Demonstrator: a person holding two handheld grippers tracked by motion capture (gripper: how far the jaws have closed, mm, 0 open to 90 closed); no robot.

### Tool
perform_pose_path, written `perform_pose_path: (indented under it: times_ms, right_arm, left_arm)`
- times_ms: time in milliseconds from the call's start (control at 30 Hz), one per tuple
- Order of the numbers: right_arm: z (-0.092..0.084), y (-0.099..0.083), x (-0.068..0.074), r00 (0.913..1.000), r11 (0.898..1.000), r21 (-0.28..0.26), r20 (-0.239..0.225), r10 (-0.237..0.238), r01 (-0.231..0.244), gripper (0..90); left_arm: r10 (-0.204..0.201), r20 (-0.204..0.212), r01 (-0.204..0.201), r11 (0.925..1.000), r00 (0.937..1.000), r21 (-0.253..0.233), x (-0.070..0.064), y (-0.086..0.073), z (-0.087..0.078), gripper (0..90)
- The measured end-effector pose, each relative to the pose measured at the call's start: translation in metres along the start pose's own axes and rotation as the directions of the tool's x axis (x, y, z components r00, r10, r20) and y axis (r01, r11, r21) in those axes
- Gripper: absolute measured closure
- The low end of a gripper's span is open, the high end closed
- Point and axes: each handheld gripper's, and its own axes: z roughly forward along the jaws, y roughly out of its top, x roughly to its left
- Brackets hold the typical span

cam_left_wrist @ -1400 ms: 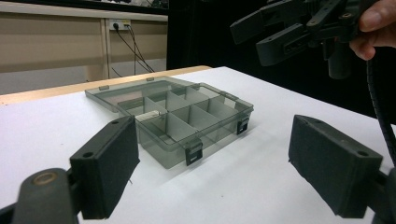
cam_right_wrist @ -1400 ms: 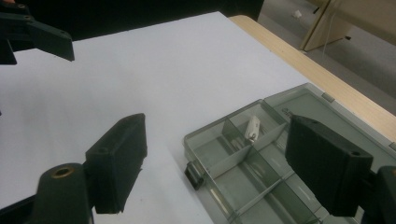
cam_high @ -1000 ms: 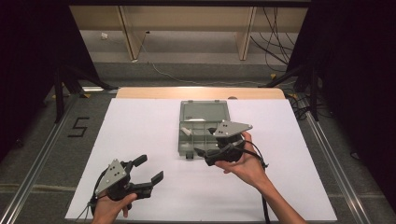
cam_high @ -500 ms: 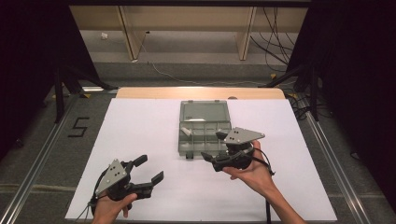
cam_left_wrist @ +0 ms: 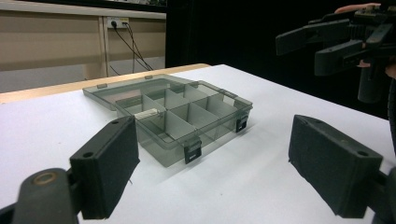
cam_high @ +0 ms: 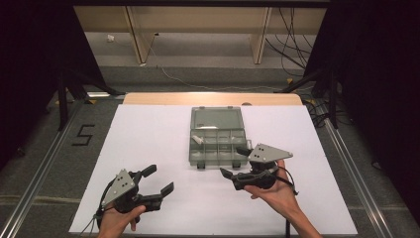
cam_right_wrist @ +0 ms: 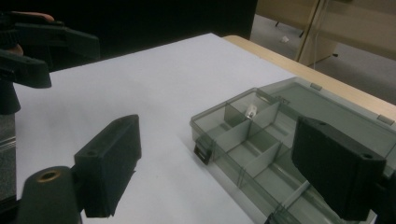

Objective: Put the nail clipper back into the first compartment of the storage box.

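The smoky grey translucent plastic compartment box [cam_high: 217, 135] lies open at the table's middle, lid folded flat to the far side, leaving its small white piece [cam_high: 197, 140] reachable, while left gripper [cam_high: 157, 180] and right gripper [cam_high: 235, 161] hover wide and empty, 1 near-left and 1 just right.

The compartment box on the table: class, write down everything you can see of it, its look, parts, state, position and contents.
The compartment box is see-through grey plastic, lying flat on the white table near its far middle. Its lid is open, folded back flat toward the far edge. Thin dividers split the tray into small compartments. Two dark latches sit on the near wall. One small white part lies in a far-left compartment; the other compartments look empty. No gripper touches it.
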Motion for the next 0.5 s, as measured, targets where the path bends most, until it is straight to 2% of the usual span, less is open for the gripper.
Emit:
perform_pose_path:
  times_ms: [67, 133, 200, 233, 267, 333, 367, 400, 500]
  right_arm:
    - [-0.003, -0.004, 0.001, 0.9999, 1.000, 0.017, 0.000, 0.017, -0.017, 16.7]
    - [-0.005, -0.007, -0.001, 0.9999, 1.000, 0.011, 0.006, 0.008, -0.008, 16.2]
    - [-0.007, -0.011, 0.000, 0.9995, 0.999, 0.006, 0.004, 0.032, -0.032, 16.2]
    - [-0.008, -0.012, -0.001, 0.9997, 1.000, -0.011, 0.011, 0.022, -0.022, 16.1]
    - [-0.011, -0.014, 0.000, 0.9994, 0.999, 0.011, 0.006, 0.033, -0.033, 16.0]
    - [-0.013, -0.018, -0.001, 0.9993, 1.000, -0.003, 0.022, 0.030, -0.030, 16.0]
    - [-0.014, -0.020, 0.000, 0.9992, 0.999, 0.002, 0.006, 0.040, -0.040, 16.0]
    - [-0.015, -0.022, 0.000, 0.9991, 0.999, -0.012, 0.019, 0.038, -0.038, 16.0]
    - [-0.019, -0.028, 0.001, 0.9981, 0.998, -0.012, 0.010, 0.061, -0.061, 16.0]
  left_arm:
    - [-0.001, 0.001, 0.001, 1.0000, 1.0000, 0.000, 0.000, 0.000, 0.000, 15.8]
    - [-0.002, 0.001, 0.002, 1.0000, 1.0000, 0.001, 0.000, 0.000, 0.000, 15.8]
    - [-0.002, 0.002, 0.002, 1.0000, 1.0000, 0.000, 0.000, 0.000, 0.000, 15.8]
    - [-0.001, 0.002, 0.001, 1.0000, 1.0000, 0.000, 0.000, 0.000, 0.000, 15.8]
    - [0.000, 0.001, 0.000, 1.0000, 1.0000, 0.000, 0.000, 0.000, 0.000, 15.8]
    - [-0.001, 0.001, 0.001, 1.0000, 1.0000, 0.001, 0.000, 0.000, 0.000, 15.8]
    - [-0.002, 0.001, 0.002, 1.0000, 1.0000, 0.002, 0.000, 0.000, 0.000, 15.8]
    - [-0.002, 0.010, 0.002, 1.0000, 0.9999, -0.006, 0.001, -0.001, 0.001, 15.8]
    - [0.002, 0.013, -0.002, 1.0000, 0.9999, -0.005, 0.001, 0.000, 0.001, 15.8]
